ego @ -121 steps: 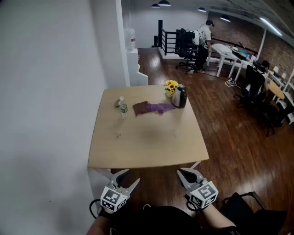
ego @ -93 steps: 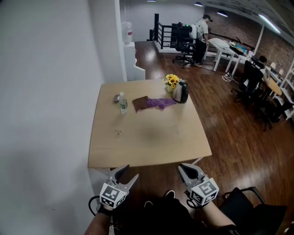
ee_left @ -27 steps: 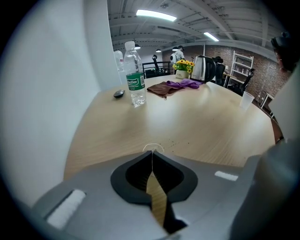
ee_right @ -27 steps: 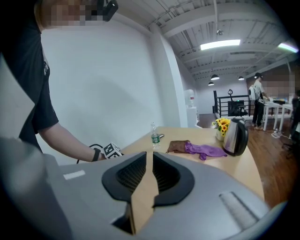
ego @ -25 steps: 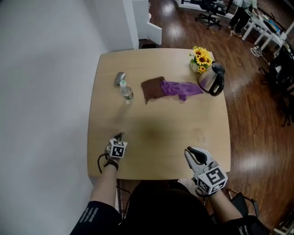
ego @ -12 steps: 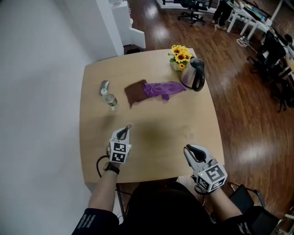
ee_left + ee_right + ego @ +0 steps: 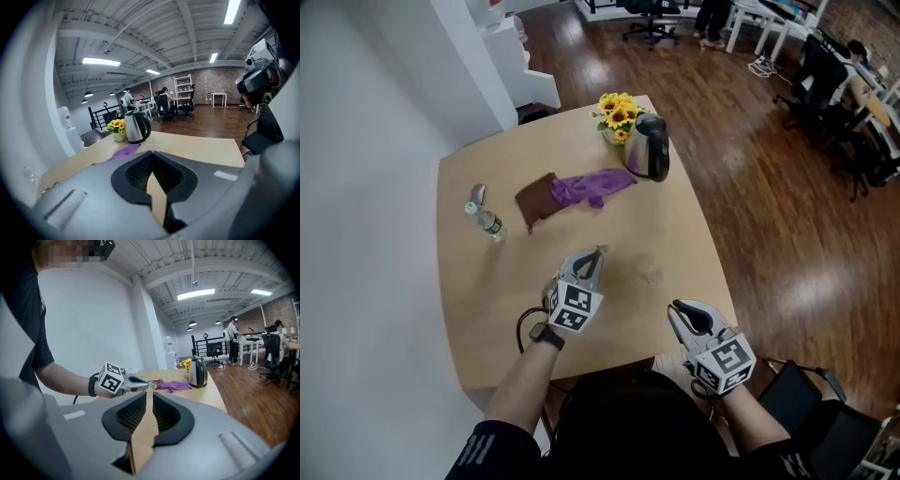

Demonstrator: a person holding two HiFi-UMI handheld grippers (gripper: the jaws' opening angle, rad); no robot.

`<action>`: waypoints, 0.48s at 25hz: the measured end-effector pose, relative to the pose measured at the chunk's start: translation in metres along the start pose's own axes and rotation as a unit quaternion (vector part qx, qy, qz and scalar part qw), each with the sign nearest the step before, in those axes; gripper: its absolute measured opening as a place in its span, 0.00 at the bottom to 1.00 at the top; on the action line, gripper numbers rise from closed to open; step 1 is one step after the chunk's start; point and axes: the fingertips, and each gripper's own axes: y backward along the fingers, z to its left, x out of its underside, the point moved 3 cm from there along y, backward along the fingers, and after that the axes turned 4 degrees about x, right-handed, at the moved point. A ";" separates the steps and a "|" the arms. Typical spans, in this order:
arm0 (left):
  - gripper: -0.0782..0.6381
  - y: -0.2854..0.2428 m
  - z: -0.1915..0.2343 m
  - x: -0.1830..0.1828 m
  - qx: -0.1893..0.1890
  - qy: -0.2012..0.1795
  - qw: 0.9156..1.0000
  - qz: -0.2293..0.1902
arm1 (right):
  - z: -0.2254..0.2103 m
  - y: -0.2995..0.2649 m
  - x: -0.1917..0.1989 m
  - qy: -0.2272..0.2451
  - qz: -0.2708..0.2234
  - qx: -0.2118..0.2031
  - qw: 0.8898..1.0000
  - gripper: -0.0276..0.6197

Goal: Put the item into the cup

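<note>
Change since earlier: my left gripper [image 7: 596, 254] has left the near left part of the table [image 7: 487, 309], where it was bent low over a small speck. It now rides higher and nearer the middle, nose toward the far side.
Left gripper, state: jaws pressed together. A thin pale loop shows just past the tips, so I judge that they pinch the item [image 7: 152, 386].
Item, place: at the left gripper's tips, off the tabletop, over the middle of the table. It is too small for me to say what it is.
Right gripper [image 7: 680, 309], state: jaws a narrow slit apart with nothing between them. It hangs at the near edge of the table, to the right of the left gripper.
Cup, place: I cannot pick out a cup with certainty. Candidates on the far half are the pale pot under the sunflowers [image 7: 617, 111] and a small grey object [image 7: 475, 194] just beyond the bottle [image 7: 489, 223]. The kettle [image 7: 649, 150] stands just beside the flowers.
Other things: a purple cloth [image 7: 591, 187] overlaps a brown cloth [image 7: 532, 201], between bottle and kettle.
Done, as I judge: the pick-up; the item is lifted.
Left to do: carry it to the cup, bring the tips over the mouth, and let go.
</note>
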 end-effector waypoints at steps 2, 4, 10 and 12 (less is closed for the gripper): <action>0.10 -0.022 -0.030 -0.007 0.037 -0.025 0.999 0.005 | -0.010 0.009 0.004 -0.005 0.000 0.009 1.000 0.12; 0.10 -0.043 -0.061 -0.010 0.072 -0.054 0.996 0.016 | -0.019 0.017 0.008 -0.010 0.000 0.017 1.000 0.12; 0.10 -0.090 -0.123 -0.006 0.138 -0.114 0.983 0.050 | -0.041 0.036 0.021 -0.025 -0.001 0.037 0.999 0.12; 0.10 -0.101 -0.135 0.000 0.154 -0.127 0.977 0.069 | -0.046 0.040 0.023 -0.028 -0.001 0.040 0.999 0.12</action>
